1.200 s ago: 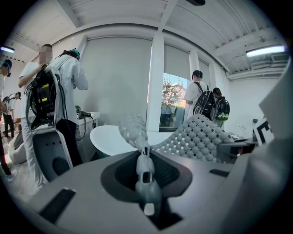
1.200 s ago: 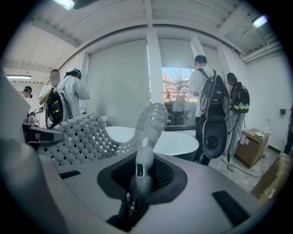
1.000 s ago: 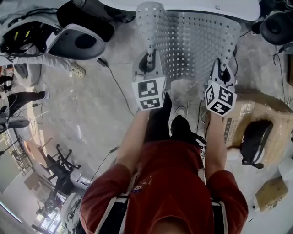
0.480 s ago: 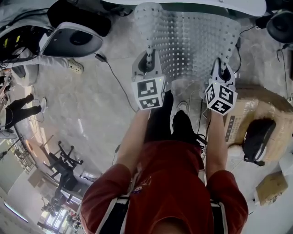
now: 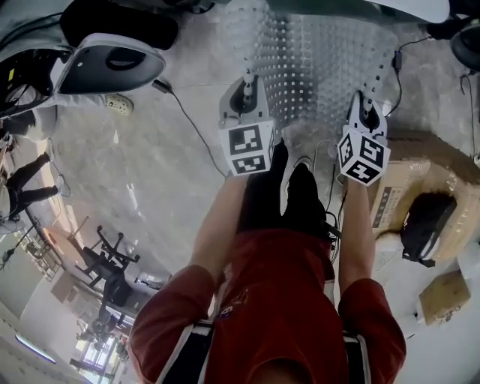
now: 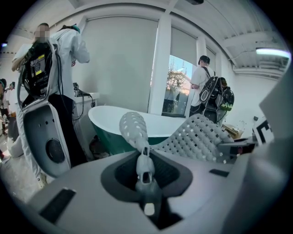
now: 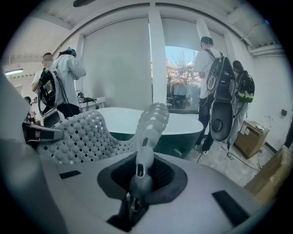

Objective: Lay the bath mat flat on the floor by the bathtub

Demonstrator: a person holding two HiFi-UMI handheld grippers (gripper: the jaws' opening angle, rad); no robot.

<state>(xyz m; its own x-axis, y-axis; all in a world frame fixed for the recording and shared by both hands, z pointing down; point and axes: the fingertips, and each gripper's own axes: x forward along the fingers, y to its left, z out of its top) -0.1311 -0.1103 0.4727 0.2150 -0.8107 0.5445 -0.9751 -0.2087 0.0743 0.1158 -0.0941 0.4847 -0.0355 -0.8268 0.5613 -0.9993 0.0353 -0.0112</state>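
A grey perforated bath mat (image 5: pixel 315 67) hangs spread between both grippers in front of the white and green bathtub (image 6: pixel 114 123), sagging in the middle. My left gripper (image 5: pixel 246 88) is shut on the mat's near left corner (image 6: pixel 133 130), which curls up past the jaws. My right gripper (image 5: pixel 365 111) is shut on the near right corner (image 7: pixel 153 119). In the right gripper view the tub (image 7: pixel 178 125) stands just beyond the mat (image 7: pixel 82 137). The mat's far edge reaches toward the tub rim (image 5: pixel 420 6) at the top of the head view.
A black cable (image 5: pixel 191 127) runs over the marble floor left of the mat. A grey-white shell device (image 5: pixel 109 64) lies at upper left. Cardboard boxes (image 5: pixel 420 195) with a black object stand at the right. People (image 7: pixel 213 82) with backpacks stand beyond the tub.
Both grippers have sunk toward the floor with the mat still held, and the mat now lies lower against the tub.
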